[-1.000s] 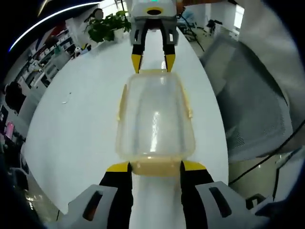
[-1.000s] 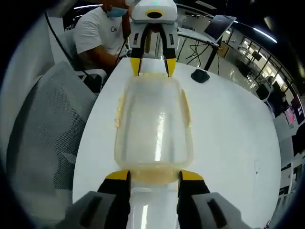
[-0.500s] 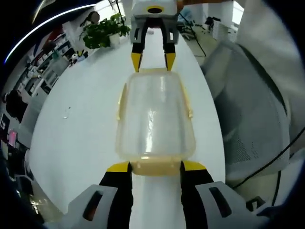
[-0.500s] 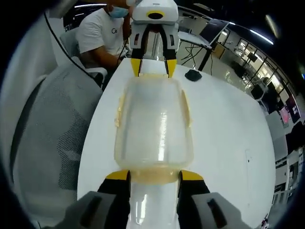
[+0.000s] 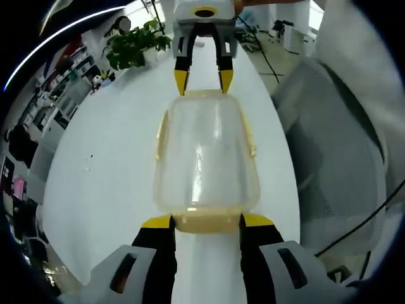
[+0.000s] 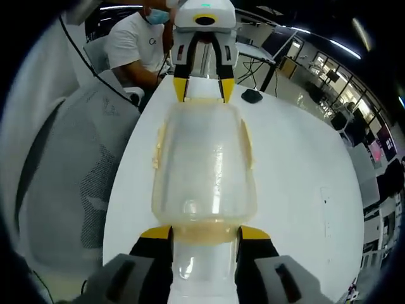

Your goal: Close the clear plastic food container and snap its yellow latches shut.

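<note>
The clear plastic food container (image 5: 205,152) with its lid on is held lengthwise between my two grippers over the white table (image 5: 107,171). My left gripper (image 5: 207,221) is shut on the pale yellow end latch (image 5: 207,223) nearest its camera. My right gripper (image 5: 203,79) clamps the far end. In the right gripper view the same container (image 6: 204,158) runs from my right gripper (image 6: 204,233), shut on its near end latch (image 6: 204,234), to the left gripper (image 6: 204,85) at the far end. Thin yellow side latches (image 5: 249,136) stick out slightly along both long sides.
A grey mesh chair (image 5: 335,145) stands beside the table's edge, also seen as the chair (image 6: 63,164) in the right gripper view. A potted plant (image 5: 133,41) sits at the table's far end. A seated person in a white shirt (image 6: 136,44) and a black mouse (image 6: 252,95) are beyond.
The container stays fixed between both grippers while the table, chair and room slide slightly behind it: both hands have shifted together. Neither grip has changed.
</note>
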A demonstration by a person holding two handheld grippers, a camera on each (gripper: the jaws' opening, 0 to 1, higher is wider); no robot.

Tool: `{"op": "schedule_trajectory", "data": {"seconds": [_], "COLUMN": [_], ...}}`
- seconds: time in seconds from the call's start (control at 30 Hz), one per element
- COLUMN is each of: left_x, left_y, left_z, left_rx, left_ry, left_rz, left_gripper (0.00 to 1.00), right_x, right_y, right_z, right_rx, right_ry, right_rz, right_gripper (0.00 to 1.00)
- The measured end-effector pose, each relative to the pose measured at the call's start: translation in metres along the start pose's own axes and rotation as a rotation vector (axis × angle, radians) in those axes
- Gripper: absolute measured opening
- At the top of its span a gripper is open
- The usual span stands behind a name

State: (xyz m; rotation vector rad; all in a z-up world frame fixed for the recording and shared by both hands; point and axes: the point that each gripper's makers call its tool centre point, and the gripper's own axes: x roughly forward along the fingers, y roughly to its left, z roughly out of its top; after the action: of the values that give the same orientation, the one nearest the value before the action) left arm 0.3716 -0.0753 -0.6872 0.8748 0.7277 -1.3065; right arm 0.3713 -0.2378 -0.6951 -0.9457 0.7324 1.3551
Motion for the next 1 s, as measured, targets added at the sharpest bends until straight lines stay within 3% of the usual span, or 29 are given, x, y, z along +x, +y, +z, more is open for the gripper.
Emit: {"op": "schedule_trajectory", "data": {"seconds": [0.57,1.0], "left_x": [0.035,0.062], "left_y": [0.009,0.014], "left_z": [0.050,0.071], "left_rx": [0.039,0.048], "left_ry": [-0.002,-0.001], "left_rz": [-0.020,-0.029], "left_gripper": [0.37,0.37], "right_x": [-0.026,-0.033], "right_y": [-0.003,-0.006], "right_z": [-0.052,-0.086], "right_rx": [0.040,0.050], "right_ry": [0.020,0.047], "right_rz": [-0.016,-0.006], "right_gripper": [0.36,0.36]}}
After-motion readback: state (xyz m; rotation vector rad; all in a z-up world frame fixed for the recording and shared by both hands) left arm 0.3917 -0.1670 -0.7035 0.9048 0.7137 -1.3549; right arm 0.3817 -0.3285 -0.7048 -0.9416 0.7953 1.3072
